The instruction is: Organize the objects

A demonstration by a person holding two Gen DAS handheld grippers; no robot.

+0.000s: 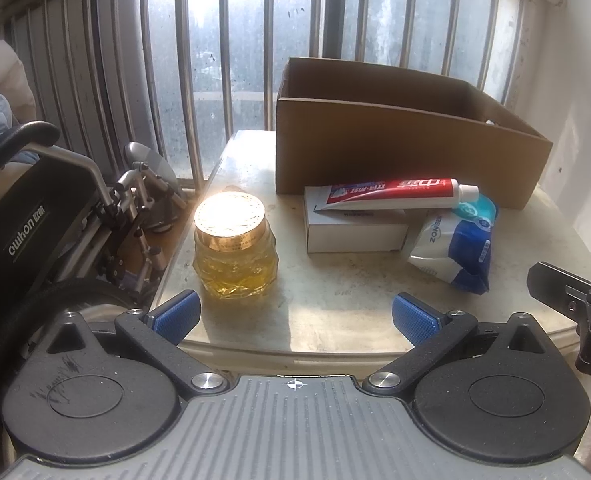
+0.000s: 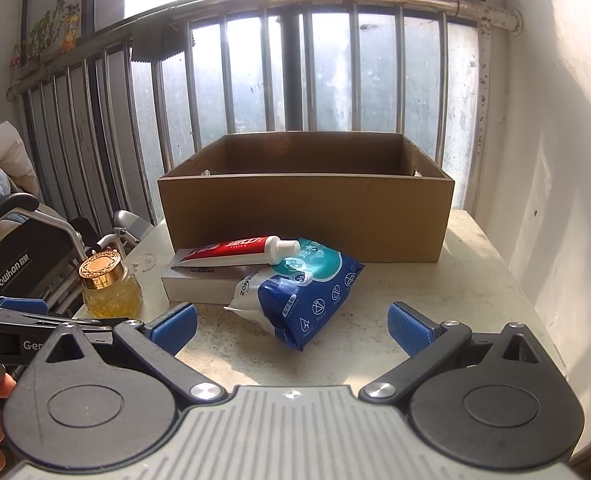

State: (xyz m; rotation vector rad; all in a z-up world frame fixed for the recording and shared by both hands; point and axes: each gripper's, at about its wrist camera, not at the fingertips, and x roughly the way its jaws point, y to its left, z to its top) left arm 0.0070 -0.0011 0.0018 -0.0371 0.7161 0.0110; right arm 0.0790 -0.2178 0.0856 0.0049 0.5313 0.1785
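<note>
Step in hand, as you judge it: the start, nothing packed. The box (image 2: 303,220) stands empty. In front of it: tube (image 2: 239,252) on a white carton (image 2: 199,286), wipes (image 2: 307,292), jar (image 1: 235,244). Your left gripper (image 1: 295,314) and right gripper (image 2: 293,328) gape wide, holding nothing. Next: pick one item.
</note>
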